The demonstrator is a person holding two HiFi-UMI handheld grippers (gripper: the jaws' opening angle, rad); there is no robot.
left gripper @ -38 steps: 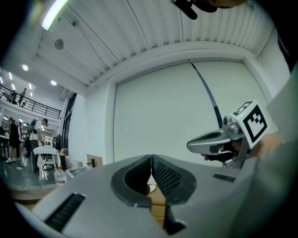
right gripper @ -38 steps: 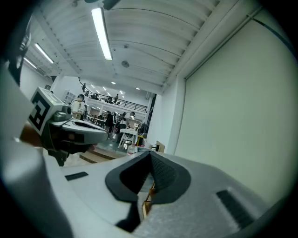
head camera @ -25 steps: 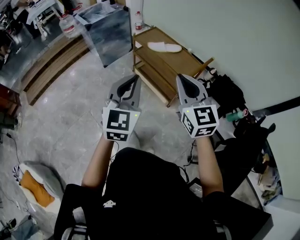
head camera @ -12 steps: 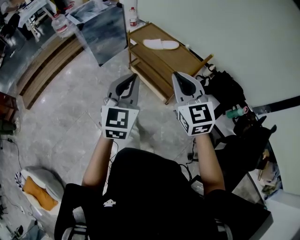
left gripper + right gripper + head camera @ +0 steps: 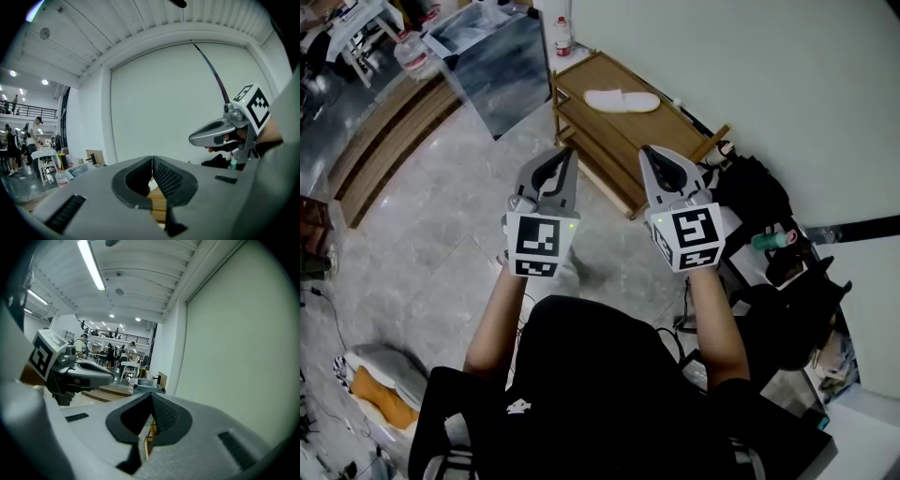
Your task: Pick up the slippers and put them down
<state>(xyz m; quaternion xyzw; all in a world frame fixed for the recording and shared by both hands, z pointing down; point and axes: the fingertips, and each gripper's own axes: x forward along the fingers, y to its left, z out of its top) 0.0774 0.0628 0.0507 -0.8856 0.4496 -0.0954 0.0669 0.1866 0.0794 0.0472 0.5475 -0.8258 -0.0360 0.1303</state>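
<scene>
White slippers on the wooden rack, both grippers short of them.

The slippers (image 5: 622, 100) lie together on the top board of the wooden rack (image 5: 680, 124), toward its far end beside the wall. The left gripper (image 5: 566, 155) and the right gripper (image 5: 646, 152) hover over the rack's near edge, well apart from the slippers, each with its jaws pressed together on nothing. A black bag (image 5: 752, 192) sits at the rack's right end.

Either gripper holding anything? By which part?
Nothing is held. The left gripper and right gripper are both shut and empty; the slippers lie on the rack, apart from both.
</scene>
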